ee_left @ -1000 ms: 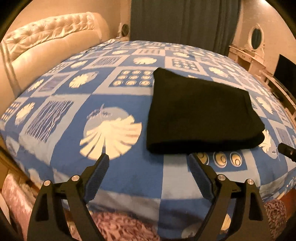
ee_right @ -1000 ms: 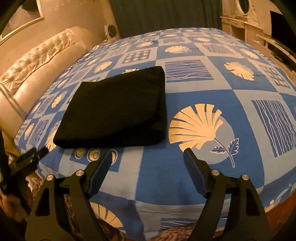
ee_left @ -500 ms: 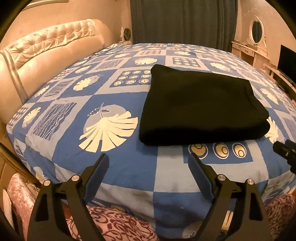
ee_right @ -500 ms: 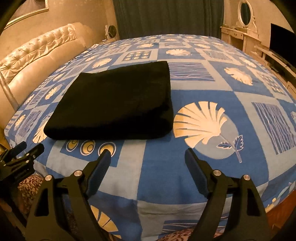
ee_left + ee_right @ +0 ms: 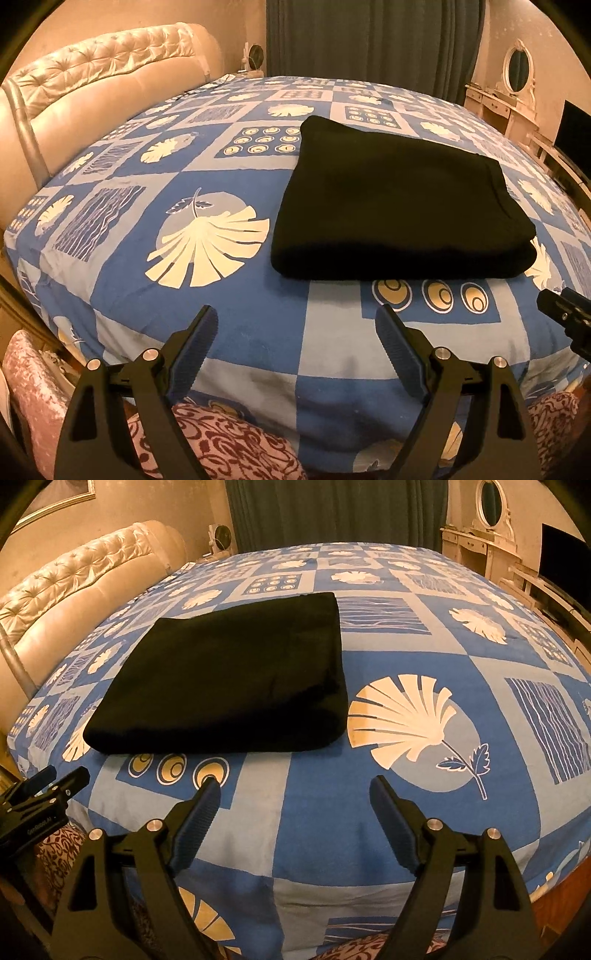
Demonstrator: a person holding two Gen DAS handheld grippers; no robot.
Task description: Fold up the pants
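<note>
On the blue patterned bedspread (image 5: 236, 317) lie the black pants (image 5: 391, 206), folded into a flat thick rectangle, its rounded fold edge nearest me. Seen from my left gripper (image 5: 297, 341), they sit at about one o'clock, well apart from my fingertips, with a row of three ring prints between. My left fingers (image 5: 195, 343) stand wide apart with nothing between them, over the near edge of the bed. At three o'clock in that view the tip of my right gripper (image 5: 565, 310) pokes in, off the mattress corner.

From my right gripper (image 5: 295, 812) the pants (image 5: 229, 679) lie at eleven o'clock, again clear of my pads. My right fingers (image 5: 391, 819) are spread wide and empty too, hanging above the blue and pale squares. A big cream fan-leaf print (image 5: 402, 720) lies just beside the pants' right edge, at about one o'clock. My left gripper (image 5: 33, 805) shows at nine o'clock, low beside the bed's corner. A tufted cream headboard (image 5: 74, 587) runs along ten o'clock, and dark curtains (image 5: 332, 513) hang at twelve.
</note>
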